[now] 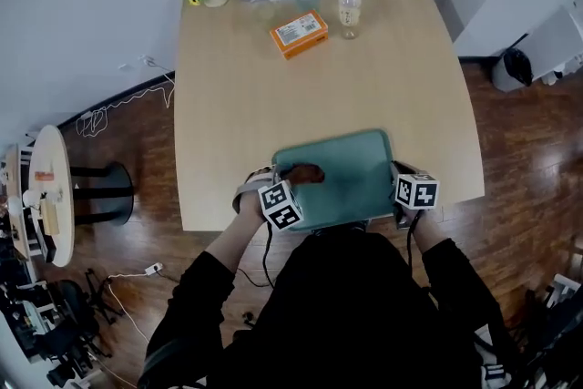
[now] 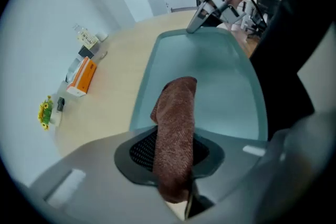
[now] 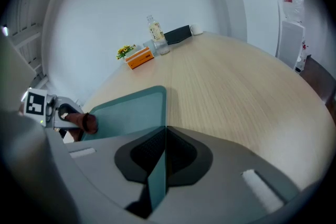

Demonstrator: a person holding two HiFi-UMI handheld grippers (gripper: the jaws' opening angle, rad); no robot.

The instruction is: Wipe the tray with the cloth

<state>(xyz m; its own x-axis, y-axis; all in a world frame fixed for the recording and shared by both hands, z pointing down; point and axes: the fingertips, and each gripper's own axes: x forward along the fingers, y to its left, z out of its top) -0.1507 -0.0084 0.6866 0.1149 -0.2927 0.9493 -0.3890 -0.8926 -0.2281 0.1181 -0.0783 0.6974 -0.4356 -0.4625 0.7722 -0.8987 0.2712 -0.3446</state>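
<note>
The left hand-held gripper point(image 2: 176, 157) is pressed together on a brown cloth point(image 2: 176, 113), and the right hand-held gripper point(image 3: 157, 165) is pinching the right rim of the green tray point(image 3: 131, 113). The cloth is a long strip that sticks straight out from the left hand-held gripper, and its loose end lies in the left part of the tray. The tray sits longways, left to right, at the near edge of the surface point(image 1: 273, 96), and an orange box point(image 1: 299, 34) and a bottle point(image 1: 349, 11) stand far back.
</note>
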